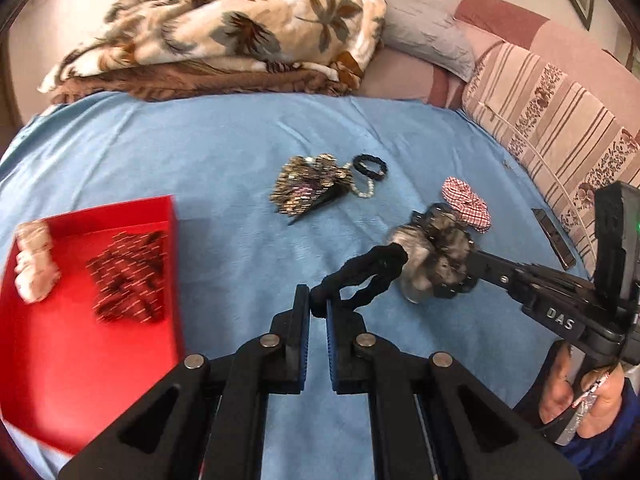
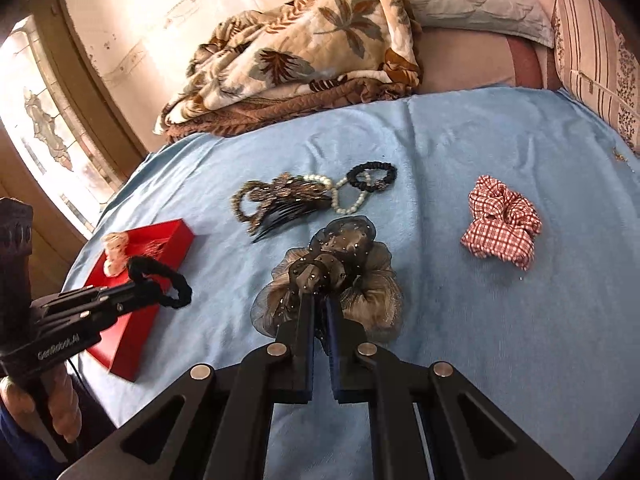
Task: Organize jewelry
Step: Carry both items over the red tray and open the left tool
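Observation:
My left gripper (image 1: 318, 304) is shut on a black hair tie (image 1: 366, 278) and holds it above the blue cloth, right of the red box (image 1: 120, 344); it also shows in the right wrist view (image 2: 140, 284) with the tie (image 2: 168, 284). My right gripper (image 2: 319, 300) is shut on a grey-brown organza bow (image 2: 340, 276), seen in the left wrist view too (image 1: 434, 252). The red box (image 2: 180, 236) holds a pale scrunchie (image 1: 36, 264) and a dark patterned piece (image 1: 128, 276). A beaded comb (image 1: 308, 184), pearl bracelet (image 1: 366, 192), black beaded band (image 1: 370, 166) and red checked scrunchie (image 2: 502, 228) lie on the cloth.
A folded leaf-print blanket (image 1: 224, 28) lies at the back of the bed. Pillows (image 1: 424, 28) and a striped cushion (image 1: 560, 112) line the right side. A dark flat object (image 1: 554, 240) lies near the cushion. The blue cloth (image 1: 200, 148) covers the bed.

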`<state>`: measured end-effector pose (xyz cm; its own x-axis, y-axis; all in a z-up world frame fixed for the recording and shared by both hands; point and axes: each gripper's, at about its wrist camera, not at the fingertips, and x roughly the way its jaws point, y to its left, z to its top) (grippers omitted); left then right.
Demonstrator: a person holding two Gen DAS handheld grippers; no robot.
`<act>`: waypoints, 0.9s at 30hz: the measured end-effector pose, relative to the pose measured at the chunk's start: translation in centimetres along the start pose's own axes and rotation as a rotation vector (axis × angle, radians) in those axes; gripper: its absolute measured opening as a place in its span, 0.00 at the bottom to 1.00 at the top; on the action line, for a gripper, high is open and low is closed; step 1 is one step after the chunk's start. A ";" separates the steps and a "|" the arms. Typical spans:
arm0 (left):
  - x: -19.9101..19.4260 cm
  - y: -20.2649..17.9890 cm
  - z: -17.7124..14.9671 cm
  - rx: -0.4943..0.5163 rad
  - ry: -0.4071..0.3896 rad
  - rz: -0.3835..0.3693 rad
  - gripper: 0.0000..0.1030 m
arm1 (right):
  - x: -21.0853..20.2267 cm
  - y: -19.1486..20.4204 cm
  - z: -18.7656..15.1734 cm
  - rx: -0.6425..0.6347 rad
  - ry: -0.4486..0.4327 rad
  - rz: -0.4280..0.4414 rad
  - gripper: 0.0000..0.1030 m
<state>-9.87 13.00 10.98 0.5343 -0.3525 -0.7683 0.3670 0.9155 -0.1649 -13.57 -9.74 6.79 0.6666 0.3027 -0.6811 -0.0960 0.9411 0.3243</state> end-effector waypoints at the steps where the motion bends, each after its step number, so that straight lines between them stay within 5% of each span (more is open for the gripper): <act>1: -0.5 0.4 -0.3 -0.010 -0.007 0.008 0.07 | -0.4 0.5 -0.3 -0.010 -0.004 0.000 0.07; 12: -4.9 5.8 -3.2 -0.145 -0.060 0.107 0.07 | -2.4 5.1 -1.7 -0.090 -0.015 0.020 0.07; 27: -6.8 7.8 -5.2 -0.119 -0.091 0.311 0.07 | -2.7 9.5 -2.6 -0.178 0.010 0.063 0.07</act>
<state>-14.57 23.52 11.69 0.6745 -0.0640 -0.7355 0.0877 0.9961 -0.0064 -18.20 -1.26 9.99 0.6479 0.3623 -0.6700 -0.2673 0.9318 0.2454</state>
